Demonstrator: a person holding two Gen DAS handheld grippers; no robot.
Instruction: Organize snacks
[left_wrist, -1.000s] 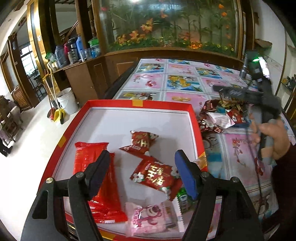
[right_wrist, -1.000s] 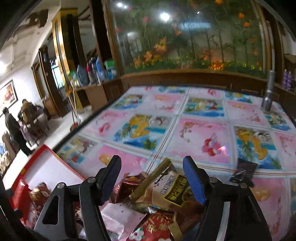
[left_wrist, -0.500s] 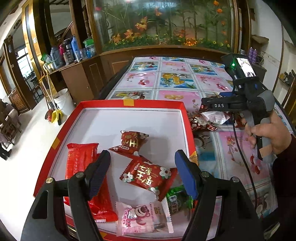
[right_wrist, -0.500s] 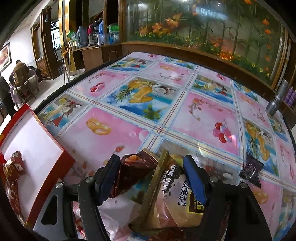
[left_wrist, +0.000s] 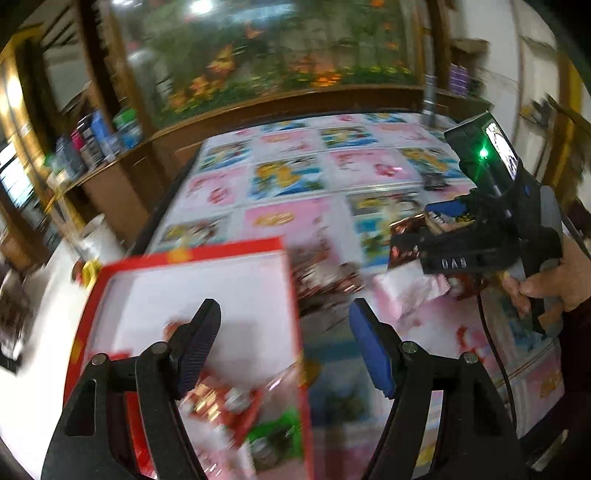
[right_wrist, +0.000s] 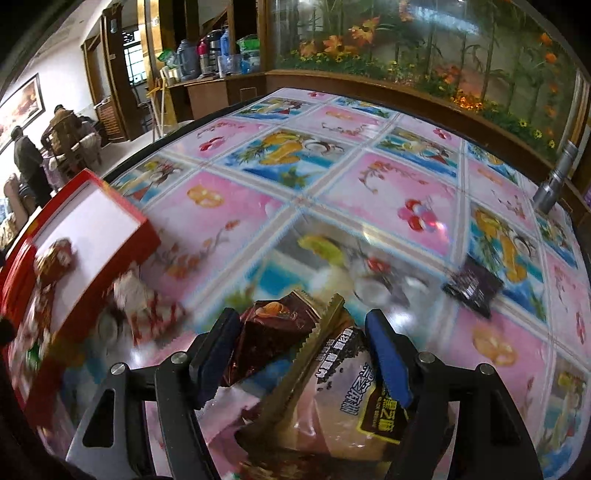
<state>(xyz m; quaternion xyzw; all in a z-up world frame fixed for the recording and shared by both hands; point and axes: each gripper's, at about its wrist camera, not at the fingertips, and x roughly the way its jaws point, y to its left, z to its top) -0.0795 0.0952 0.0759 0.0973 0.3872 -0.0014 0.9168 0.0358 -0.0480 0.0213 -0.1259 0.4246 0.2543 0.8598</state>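
My left gripper (left_wrist: 284, 339) is open and empty, over the right edge of the red box (left_wrist: 184, 254), which holds several red, pink and green snack packets (left_wrist: 218, 402). This view is motion-blurred. My right gripper (right_wrist: 297, 352) is shut on a bunch of snack packets: a dark brown one (right_wrist: 266, 343) and a gold-edged bag with black print (right_wrist: 354, 391), lifted off the table. The right gripper (left_wrist: 417, 236) also shows in the left wrist view, right of the box, above loose packets (left_wrist: 413, 291). The red box (right_wrist: 110, 254) lies at the left of the right wrist view.
The table (right_wrist: 369, 184) has a pink and blue fruit-print cloth. A small black packet (right_wrist: 472, 284) lies at the right, a metal flashlight (right_wrist: 554, 177) at the far right edge. A red-white packet (right_wrist: 147, 302) lies beside the box. A planter wall runs behind.
My left gripper has swung right, from over the box's middle to its right edge. My right gripper has closed on the packets and lifted them, moving toward the box.
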